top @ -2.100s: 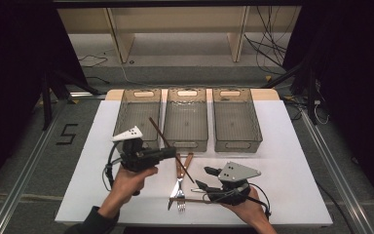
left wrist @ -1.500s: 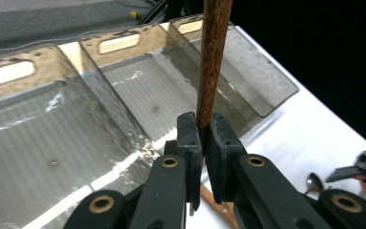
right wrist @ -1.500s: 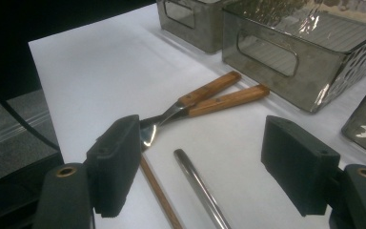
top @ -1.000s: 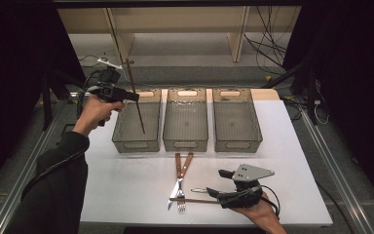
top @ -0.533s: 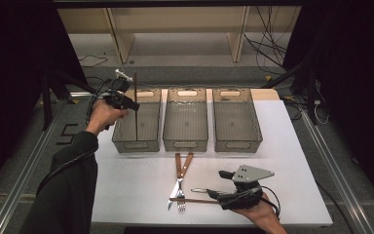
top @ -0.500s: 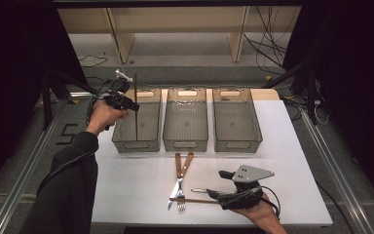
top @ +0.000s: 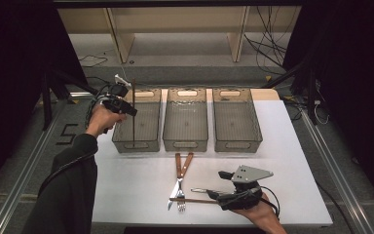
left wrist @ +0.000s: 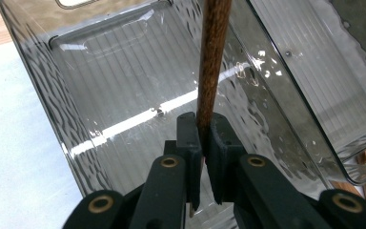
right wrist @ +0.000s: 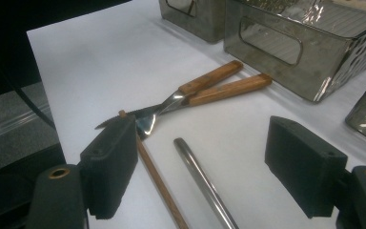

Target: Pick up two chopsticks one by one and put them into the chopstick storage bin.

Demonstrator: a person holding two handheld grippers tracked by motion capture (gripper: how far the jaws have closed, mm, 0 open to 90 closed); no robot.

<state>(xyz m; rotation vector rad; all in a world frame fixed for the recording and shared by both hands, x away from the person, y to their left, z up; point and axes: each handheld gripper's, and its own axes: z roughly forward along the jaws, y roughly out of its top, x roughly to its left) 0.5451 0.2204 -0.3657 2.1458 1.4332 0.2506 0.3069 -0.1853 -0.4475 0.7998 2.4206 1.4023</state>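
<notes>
Left claw (left wrist: 201, 143), clamped on a brown wooden stick (left wrist: 212, 57) held upright over the left bin (top: 137, 122); its gripper view resolves the pinch. Right claw (right wrist: 200, 176), jaws apart, rests on the white surface (top: 292, 146) astride a metal rod (right wrist: 202, 183), near wooden-handled cutlery (right wrist: 205, 90).

It looked like a lab recording set-up: a white worktop (top: 292, 146) stood between black curtained walls (top: 350, 73), with metal floor rails (top: 9, 195), loose cables (top: 272, 44) behind, bare wooden shelving (top: 175, 19), and three identical clear bins (top: 236, 141) in a row.
</notes>
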